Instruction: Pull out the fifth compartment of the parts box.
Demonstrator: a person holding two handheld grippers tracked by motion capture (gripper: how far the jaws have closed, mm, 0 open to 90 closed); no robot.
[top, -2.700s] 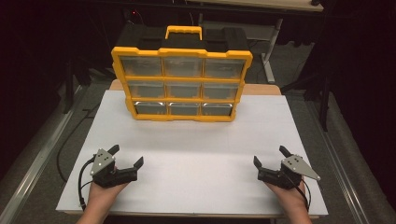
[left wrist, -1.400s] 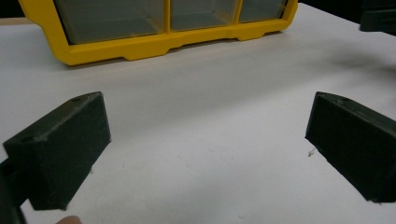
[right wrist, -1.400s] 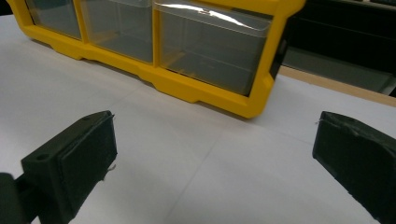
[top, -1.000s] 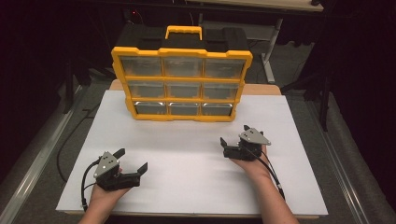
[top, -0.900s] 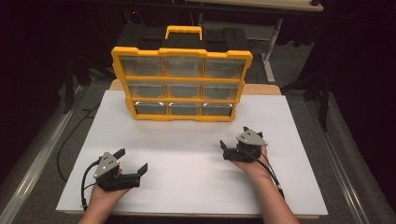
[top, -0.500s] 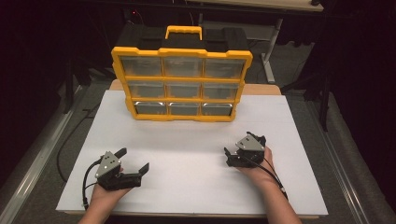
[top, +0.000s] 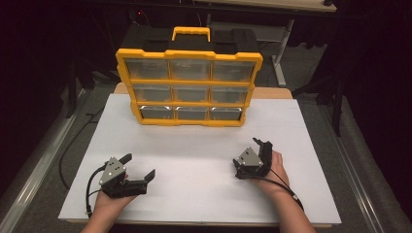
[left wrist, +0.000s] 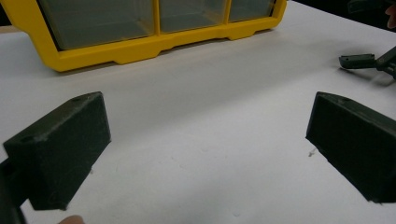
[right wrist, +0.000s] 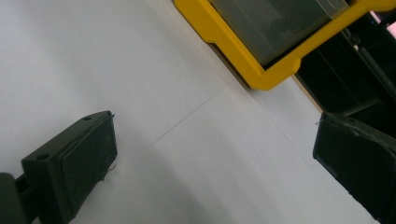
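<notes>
left tongs [top: 143, 167] low in the lower left of the high view, jaws spread wide, holding nothing, parked on the white tabletop [top: 194, 155] much as a second ago. right tongs [top: 255, 155] in the lower right, also gaping and empty, now pulled back toward the near edge and rolled onto their side, after reaching up toward the cabinet a moment earlier. reads as a retreat or a re-aim rather than a grasp; no drawer touched yet, the work judged barely begun.

farther up, at upper centre, the yellow drawer organizer [top: 189, 87], standing upright at the far edge of the white sheet, well apart from both tongs. long axis running left to right across the frame, carry handle [top: 191, 33] on top, the nine clear drawer fronts facing the near side, toward the person. lower row of drawers closest to the tabletop, seen in the left gripper view [left wrist: 140, 28].
</notes>
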